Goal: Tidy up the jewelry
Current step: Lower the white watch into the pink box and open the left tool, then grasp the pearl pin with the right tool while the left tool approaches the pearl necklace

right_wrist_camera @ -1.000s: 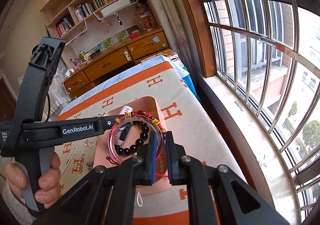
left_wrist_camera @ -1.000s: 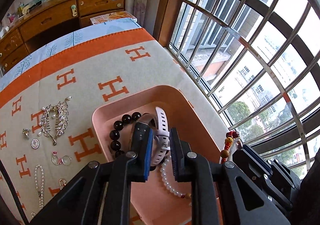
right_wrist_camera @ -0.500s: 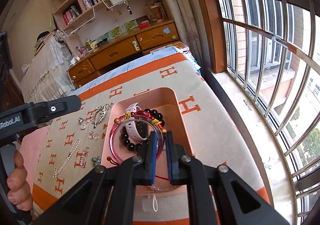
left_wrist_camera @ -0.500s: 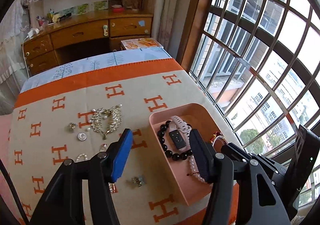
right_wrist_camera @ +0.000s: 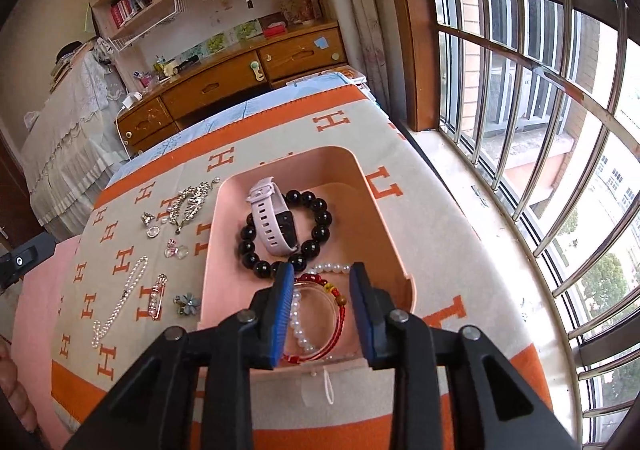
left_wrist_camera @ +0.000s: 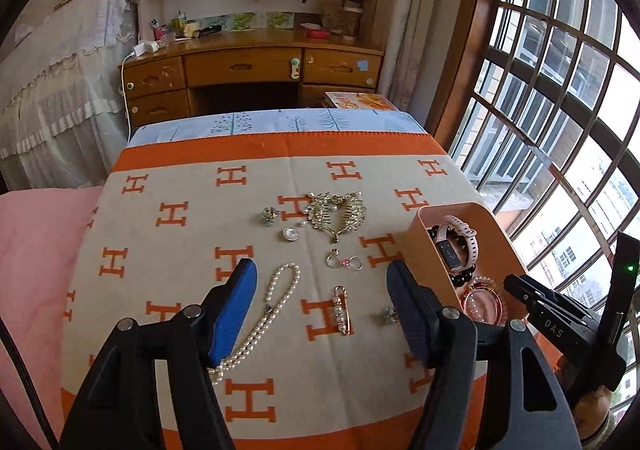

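A pink tray [right_wrist_camera: 384,217] [left_wrist_camera: 424,226] holds a white watch [right_wrist_camera: 272,217], a black bead bracelet [right_wrist_camera: 320,217], a pearl bracelet [right_wrist_camera: 298,324] and a red bangle [right_wrist_camera: 338,324]. My right gripper [right_wrist_camera: 322,314] is open over the tray's near end, its fingers either side of the red bangle lying in the tray. My left gripper [left_wrist_camera: 322,306] is wide open and empty above the blanket, left of the tray. Under it lie a pearl necklace [left_wrist_camera: 264,314], a pearl pin [left_wrist_camera: 342,310], rings [left_wrist_camera: 344,261], a gold hair comb [left_wrist_camera: 338,213] and small brooches [left_wrist_camera: 269,214].
The orange-and-beige blanket [left_wrist_camera: 192,234] covers the table. A barred window [right_wrist_camera: 540,109] runs along the right. A wooden desk [left_wrist_camera: 248,69] and shelves stand behind. A flower brooch [right_wrist_camera: 187,304] lies beside the tray.
My right gripper opened and let the red bangle drop into the tray. My left gripper drew back from the tray, swung left over the blanket and opened wide.
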Tool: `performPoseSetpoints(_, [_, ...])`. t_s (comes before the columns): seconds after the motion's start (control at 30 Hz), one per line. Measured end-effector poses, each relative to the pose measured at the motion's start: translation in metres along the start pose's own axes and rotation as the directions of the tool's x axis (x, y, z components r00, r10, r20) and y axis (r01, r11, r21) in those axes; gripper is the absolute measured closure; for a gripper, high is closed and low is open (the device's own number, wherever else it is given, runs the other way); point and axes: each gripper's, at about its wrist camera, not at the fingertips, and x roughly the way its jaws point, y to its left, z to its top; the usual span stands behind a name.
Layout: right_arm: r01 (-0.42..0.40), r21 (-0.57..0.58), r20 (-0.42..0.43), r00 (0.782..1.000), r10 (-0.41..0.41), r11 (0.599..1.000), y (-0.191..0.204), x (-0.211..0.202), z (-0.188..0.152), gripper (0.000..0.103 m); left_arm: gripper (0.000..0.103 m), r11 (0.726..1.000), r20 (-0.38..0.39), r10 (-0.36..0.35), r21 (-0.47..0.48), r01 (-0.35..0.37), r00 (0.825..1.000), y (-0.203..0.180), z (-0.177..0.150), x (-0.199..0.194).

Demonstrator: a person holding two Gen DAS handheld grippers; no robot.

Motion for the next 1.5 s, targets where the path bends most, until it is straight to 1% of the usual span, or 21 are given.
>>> performPoseSetpoints(0.23, [-0.007, -0.041, 0.041, 0.999, 0.009, 0.999, 0.025, -0.021, -0.002, 0.074, 0.037, 0.999, 0.023, 0.014, -0.037, -0.013, 1.0, 0.03, -0.013, -0.019])
performPoseSetpoints(0.47, [-0.017, -0.082, 0.058, 0.998, 0.021, 0.997, 0.051, -0.032, -0.008, 0.074, 0.037, 0.996, 0.04, 0.039, -0.075, -0.036, 0.998, 0.064, -0.023, -0.035])
performPoseSetpoints(0.63, [-0.03, -0.136, 0.049, 0.998, 0.037, 0.99, 0.075, -0.031, -0.012, 0.074, 0.037, 0.991, 0.014, 0.064, -0.115, -0.062, 0.998, 0.093, -0.028, -0.033])
performPoseSetpoints(0.8, [-0.052, -0.211, 0.028, 0.998, 0.059, 0.976, 0.104, -0.027, -0.013, 0.074, 0.037, 0.993, -0.021, 0.084, -0.086, -0.086, 0.996, 0.107, -0.034, -0.024])
performPoseSetpoints(0.9, [-0.092, -0.252, -0.015, 0.996, 0.091, 0.963, 0.122, -0.018, -0.012, 0.074, 0.037, 0.996, -0.046, 0.075, -0.051, -0.078, 0.996, 0.109, -0.036, -0.015])
performPoseSetpoints(1.0, [-0.142, -0.284, -0.083, 0.989, 0.123, 0.948, 0.138, -0.002, -0.011, 0.074, 0.037, 0.997, -0.084, 0.071, 0.01, -0.07, 0.994, 0.104, -0.038, -0.001])
performPoseSetpoints(1.07, [-0.178, -0.292, -0.128, 0.981, 0.146, 0.94, 0.148, 0.011, -0.01, 0.074, 0.037, 0.997, -0.12, 0.06, 0.06, -0.053, 0.991, 0.098, -0.041, 0.011])
performPoseSetpoints(1.17, [-0.201, -0.31, -0.174, 0.973, 0.152, 0.929, 0.162, 0.03, -0.01, 0.074, 0.037, 0.992, -0.171, 0.038, 0.121, -0.017, 0.985, 0.09, -0.044, 0.032])
performPoseSetpoints(1.27, [-0.202, -0.335, -0.22, 0.966, 0.133, 0.92, 0.174, 0.05, -0.014, 0.074, 0.037, 0.987, -0.212, 0.016, 0.157, 0.018, 0.977, 0.084, -0.048, 0.05])
performPoseSetpoints(1.37, [-0.205, -0.35, -0.272, 0.956, 0.11, 0.914, 0.18, 0.068, -0.021, 0.074, 0.037, 0.984, -0.25, -0.008, 0.173, 0.053, 0.968, 0.081, -0.051, 0.067])
performPoseSetpoints(1.5, [-0.181, -0.38, -0.299, 0.952, 0.065, 0.907, 0.183, 0.085, -0.028, 0.074, 0.037, 0.979, -0.302, -0.034, 0.182, 0.092, 0.953, 0.08, -0.052, 0.085])
